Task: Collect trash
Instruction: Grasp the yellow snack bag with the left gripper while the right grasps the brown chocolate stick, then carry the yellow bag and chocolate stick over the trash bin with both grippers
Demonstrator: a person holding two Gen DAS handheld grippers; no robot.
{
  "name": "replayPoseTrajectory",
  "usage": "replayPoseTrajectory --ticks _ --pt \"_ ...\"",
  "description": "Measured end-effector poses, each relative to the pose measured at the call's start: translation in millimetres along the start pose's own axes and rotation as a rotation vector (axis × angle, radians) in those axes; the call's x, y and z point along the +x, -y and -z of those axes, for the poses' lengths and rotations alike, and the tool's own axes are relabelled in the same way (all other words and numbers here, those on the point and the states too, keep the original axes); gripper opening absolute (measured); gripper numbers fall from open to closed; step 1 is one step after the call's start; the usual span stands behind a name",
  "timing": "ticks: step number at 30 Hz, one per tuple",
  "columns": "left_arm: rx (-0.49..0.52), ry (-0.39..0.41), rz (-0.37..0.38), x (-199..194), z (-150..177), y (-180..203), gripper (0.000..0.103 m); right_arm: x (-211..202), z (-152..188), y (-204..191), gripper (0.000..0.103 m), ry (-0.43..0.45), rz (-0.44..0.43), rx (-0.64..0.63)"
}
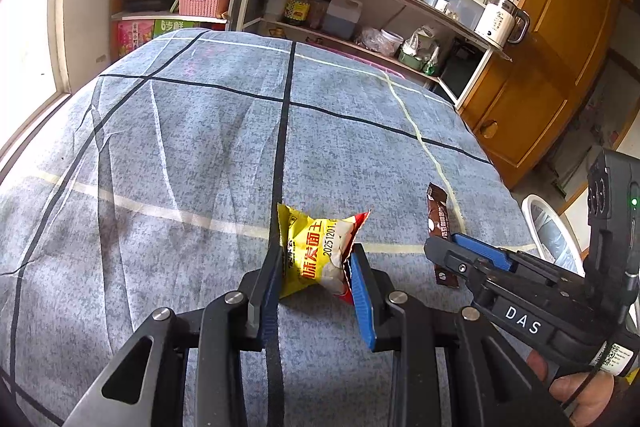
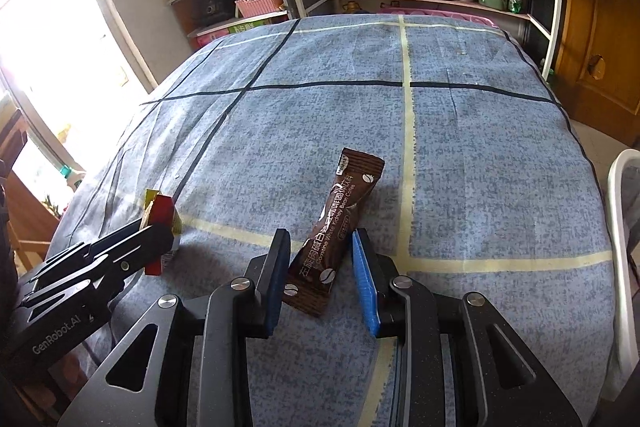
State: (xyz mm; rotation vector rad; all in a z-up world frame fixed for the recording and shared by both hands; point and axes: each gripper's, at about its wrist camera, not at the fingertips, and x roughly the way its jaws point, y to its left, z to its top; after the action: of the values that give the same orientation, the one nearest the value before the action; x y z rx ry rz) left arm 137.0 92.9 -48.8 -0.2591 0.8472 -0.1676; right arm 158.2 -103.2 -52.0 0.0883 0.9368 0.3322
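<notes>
**Two wrappers, two grippers on the checked cloth**

The yellow packet (image 1: 320,255) is crumpled and puffy, with red lettering, a printed date and a red torn corner. It sits on the blue checked cloth (image 1: 180,147), pinched between the pads of the left gripper (image 1: 316,267), which press in on both its sides. Just to its right lies the brown sachet (image 2: 334,239), a long, flat coffee stick with white print and bean marks, tilted across a pale stripe. The right gripper (image 2: 322,259) straddles its lower half: the dark left pad touches its edge, while a gap shows at the blue right pad, so the grip is not closed on it.

The left wrist view shows the packet's face and text, and the sachet only partly, behind the right gripper's fingers. The right wrist view shows the sachet whole, and the packet only edge-on as a red and yellow sliver (image 2: 160,215). A white chair (image 2: 624,227) stands at the cloth's right edge.
</notes>
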Motion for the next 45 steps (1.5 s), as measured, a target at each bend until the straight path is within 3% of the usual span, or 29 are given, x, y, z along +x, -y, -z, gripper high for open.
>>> replayPoseTrajectory --ticks 9,25,45 --pt "0.004 0.000 0.001 -5.6 4.0 4.5 0.033 -5.2 2.9 8.2 0.019 0.021 -0.012 0.028" --pt "0.055 0.034 0.000 -23.9 4.6 26.7 0.033 -31.3 7.1 19.5 0.018 0.080 -0.025 0.057" --pt "0.212 0.072 0.025 -34.0 1.9 103.7 0.033 -93.5 16.2 74.6 0.018 0.196 0.026 0.134"
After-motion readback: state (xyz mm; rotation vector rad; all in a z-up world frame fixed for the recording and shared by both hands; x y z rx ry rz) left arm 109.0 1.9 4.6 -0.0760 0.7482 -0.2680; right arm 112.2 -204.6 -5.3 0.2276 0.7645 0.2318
